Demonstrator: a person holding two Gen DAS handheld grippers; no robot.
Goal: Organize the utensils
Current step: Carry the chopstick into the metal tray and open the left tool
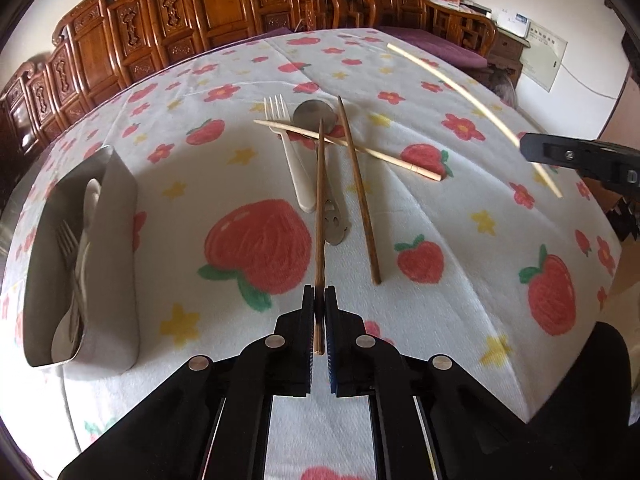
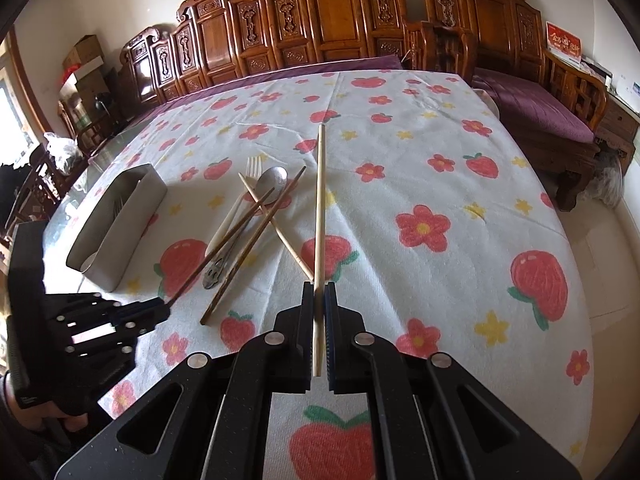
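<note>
Clamping left tongs (image 1: 319, 300) on dark chopstick (image 1: 319, 208), right tongs (image 2: 319, 300) on pale chopstick (image 2: 319, 200); lifting straight, clearing spoon (image 1: 314, 114), toward metal holder (image 1: 116, 248).

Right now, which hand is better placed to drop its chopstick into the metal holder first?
Left, probably. The left gripper is shut on a dark chopstick and the metal holder stands on its side; the right gripper, holding a pale chopstick, is farther away.
</note>
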